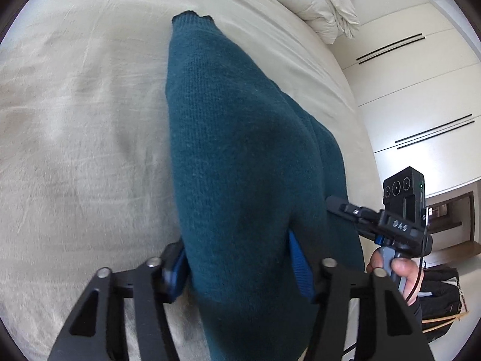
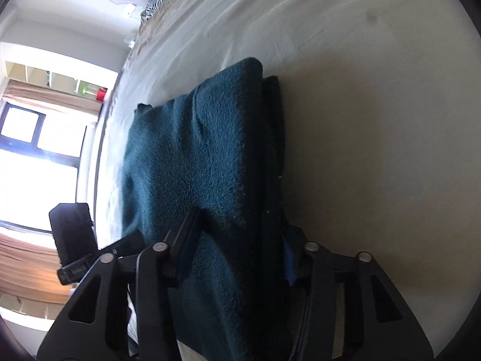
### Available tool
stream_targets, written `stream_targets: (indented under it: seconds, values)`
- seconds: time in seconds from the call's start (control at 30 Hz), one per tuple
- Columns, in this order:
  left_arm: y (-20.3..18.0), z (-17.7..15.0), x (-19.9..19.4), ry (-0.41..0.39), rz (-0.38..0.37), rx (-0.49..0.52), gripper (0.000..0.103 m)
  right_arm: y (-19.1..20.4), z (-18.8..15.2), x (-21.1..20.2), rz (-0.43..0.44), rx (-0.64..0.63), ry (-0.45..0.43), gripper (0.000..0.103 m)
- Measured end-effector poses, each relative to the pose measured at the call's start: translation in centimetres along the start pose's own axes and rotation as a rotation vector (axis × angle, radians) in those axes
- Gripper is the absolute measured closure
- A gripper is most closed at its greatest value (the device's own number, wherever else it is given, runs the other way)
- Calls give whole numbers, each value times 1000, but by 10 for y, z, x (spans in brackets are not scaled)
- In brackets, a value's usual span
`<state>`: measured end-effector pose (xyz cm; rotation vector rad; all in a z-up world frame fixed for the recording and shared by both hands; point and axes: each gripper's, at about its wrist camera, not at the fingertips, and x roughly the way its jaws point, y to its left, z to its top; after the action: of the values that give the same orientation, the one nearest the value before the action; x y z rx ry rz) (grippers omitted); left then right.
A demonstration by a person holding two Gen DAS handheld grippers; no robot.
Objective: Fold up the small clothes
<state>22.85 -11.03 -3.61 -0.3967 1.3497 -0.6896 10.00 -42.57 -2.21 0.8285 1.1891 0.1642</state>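
My left gripper [image 1: 240, 258] has its jaws set around a thick fold of the teal knit garment [image 1: 234, 138], the blue pads [image 1: 297, 264] pressing the cloth from both sides, so it is clamped on the garment at a middling width. From there the cloth runs away over the bed [image 1: 75, 120], a long bundle ending in a ragged edge toward the far side of the sheet.

My right gripper [image 2: 237, 255] has the same garment [image 2: 195, 156] between its fingers [image 2: 186, 240]. The left finger lies against the top of the fabric and the blue pad on the right sits at the folded edge, so it too grips the cloth at a fairly narrow setting. In this view the garment lies in stacked layers, its folded edge on the right, resting on the pale sheet [image 2: 375, 135] well in from the bed's edge.

In the left wrist view my right hand [image 1: 396, 273] shows, holding its gripper at the bed's right edge. A white duvet [image 1: 309, 0] is heaped at the far corner of the bed, beside white wardrobe doors [image 1: 421, 75]. In the right wrist view a bright window [image 2: 33, 156] stands beyond the bed's left edge.
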Motion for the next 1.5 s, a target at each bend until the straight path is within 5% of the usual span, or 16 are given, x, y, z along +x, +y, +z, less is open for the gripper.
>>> stream_targets:
  seconds: [0.17,0.37,0.7,0.97,1.23,1.5]
  values:
    - [-6,-2,-8,-2,30,44,57,11,-2,-1,-70,-33,-9,79]
    - [-29,-11,-37,-48,65,119,62,50,-15,-13,-207,-135,-83,82]
    - [-25,-80,-146,-127,86,204,62,123,-91,-59,-128,-253,-115,82]
    - [18,-144,-206,-159,116,200,61,193,-177,-39,-74,-342,-92,82]
    - [78,-172,-202,-129,118,128,61,210,-230,13,-25,-323,-39,82]
    - [115,-181,-179,-114,69,44,48,153,-242,54,52,-139,4,77]
